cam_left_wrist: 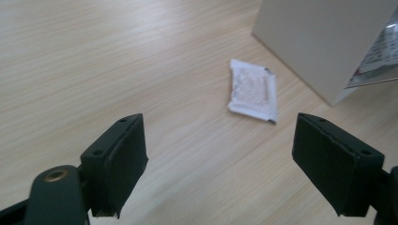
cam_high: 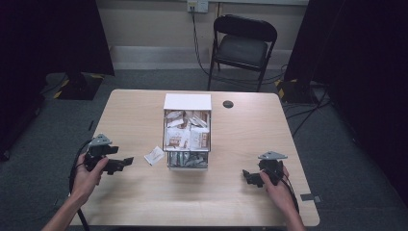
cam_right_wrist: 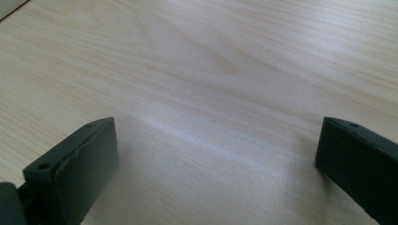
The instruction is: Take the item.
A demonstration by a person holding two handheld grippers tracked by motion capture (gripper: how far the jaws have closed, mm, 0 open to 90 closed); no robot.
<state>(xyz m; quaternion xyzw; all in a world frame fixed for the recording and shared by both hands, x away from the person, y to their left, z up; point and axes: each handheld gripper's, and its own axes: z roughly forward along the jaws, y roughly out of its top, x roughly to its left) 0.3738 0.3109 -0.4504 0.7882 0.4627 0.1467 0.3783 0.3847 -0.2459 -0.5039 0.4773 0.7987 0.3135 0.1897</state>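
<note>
Sachet [cam_left_wrist: 252, 91] flat on counter [cam_high: 144, 192], beside box [cam_high: 187, 137] | left claw [cam_left_wrist: 234, 164] spread wide, nothing between | right claw [cam_right_wrist: 225, 164] spread, nothing between

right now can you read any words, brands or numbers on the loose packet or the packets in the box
None can be read.
Loose packet: faint speckled print, blurred.
Packets in the box: brown and white print, too small to read.
Packet edge by the box wall: dark lines of print, blurred.

Black folding chair [cam_high: 244, 45] beyond the wooden table [cam_high: 134, 115], wall socket [cam_high: 197, 5] above.
</note>
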